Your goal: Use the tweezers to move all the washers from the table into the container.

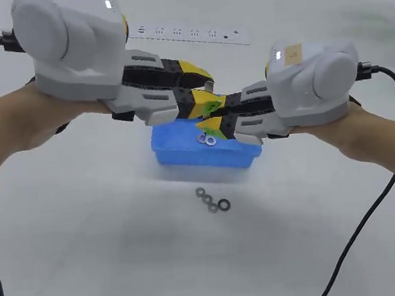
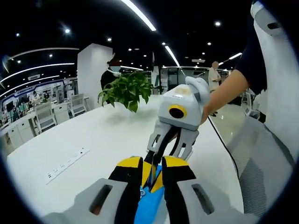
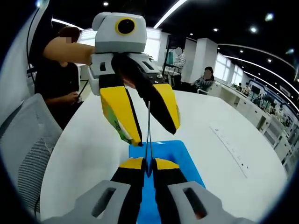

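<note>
We find right hand-held gripper [image 3: 148, 164] clamped on tweezers [image 3: 149, 151] | left hand-held gripper [image 3: 154, 134] jaws apart astride them | washers [image 1: 212, 200] lower centre, below both.

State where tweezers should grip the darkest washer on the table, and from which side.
Probably pinch the black washer across its ring, one tip in the hole, coming from above on its right: it lies flat at the row's end, that edge clear of other washers.
</note>
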Motion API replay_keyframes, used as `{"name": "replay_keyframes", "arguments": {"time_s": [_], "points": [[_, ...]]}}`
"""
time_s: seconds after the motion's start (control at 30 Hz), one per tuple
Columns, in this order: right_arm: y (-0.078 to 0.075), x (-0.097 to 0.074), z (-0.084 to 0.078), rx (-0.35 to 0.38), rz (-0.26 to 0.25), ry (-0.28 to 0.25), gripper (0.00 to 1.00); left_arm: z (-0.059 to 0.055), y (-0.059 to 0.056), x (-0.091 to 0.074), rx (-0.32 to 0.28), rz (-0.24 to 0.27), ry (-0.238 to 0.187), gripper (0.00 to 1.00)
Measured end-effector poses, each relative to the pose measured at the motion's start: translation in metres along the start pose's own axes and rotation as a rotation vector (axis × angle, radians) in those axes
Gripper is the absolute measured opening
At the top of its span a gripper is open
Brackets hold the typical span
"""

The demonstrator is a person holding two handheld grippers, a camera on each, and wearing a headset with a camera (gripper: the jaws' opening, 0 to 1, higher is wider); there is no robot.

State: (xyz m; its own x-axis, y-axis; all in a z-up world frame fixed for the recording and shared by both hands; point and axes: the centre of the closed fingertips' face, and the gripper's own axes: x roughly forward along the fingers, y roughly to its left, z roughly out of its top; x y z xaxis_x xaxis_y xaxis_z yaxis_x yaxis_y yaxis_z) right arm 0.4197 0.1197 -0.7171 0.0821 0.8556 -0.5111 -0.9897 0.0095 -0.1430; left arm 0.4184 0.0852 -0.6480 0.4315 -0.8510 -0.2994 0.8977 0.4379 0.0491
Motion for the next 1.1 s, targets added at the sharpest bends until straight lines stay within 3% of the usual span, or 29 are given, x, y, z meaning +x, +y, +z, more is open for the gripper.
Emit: {"name": "replay_keyframes", "arguments": {"time_s": [0.13,0.27,0.5,0.63,0.97,1.1], "points": [[0.0,0.0,0.0,-0.005,0.002,0.0,0.08,-0.001,-0.002,0.0,0.022,-0.02,0.016,0.08],[0.001,-0.001,0.0,-0.026,0.0,0.004,0.08,0.0,-0.007,0.0,0.033,-0.041,0.024,0.08],[0.001,-0.002,-0.001,-0.024,-0.01,0.014,0.1,0.004,-0.014,0.005,0.126,0.003,0.047,0.05],[0.006,-0.003,0.002,-0.037,-0.014,0.024,0.11,0.006,-0.019,0.005,0.144,0.004,0.054,0.05],[0.006,-0.016,0.017,-0.001,-0.061,0.004,0.17,0.01,-0.013,-0.007,0.185,0.071,0.079,0.05],[0.01,-0.023,0.019,0.002,-0.071,0.006,0.19,0.021,-0.005,-0.017,0.181,0.109,0.037,0.05]]}}
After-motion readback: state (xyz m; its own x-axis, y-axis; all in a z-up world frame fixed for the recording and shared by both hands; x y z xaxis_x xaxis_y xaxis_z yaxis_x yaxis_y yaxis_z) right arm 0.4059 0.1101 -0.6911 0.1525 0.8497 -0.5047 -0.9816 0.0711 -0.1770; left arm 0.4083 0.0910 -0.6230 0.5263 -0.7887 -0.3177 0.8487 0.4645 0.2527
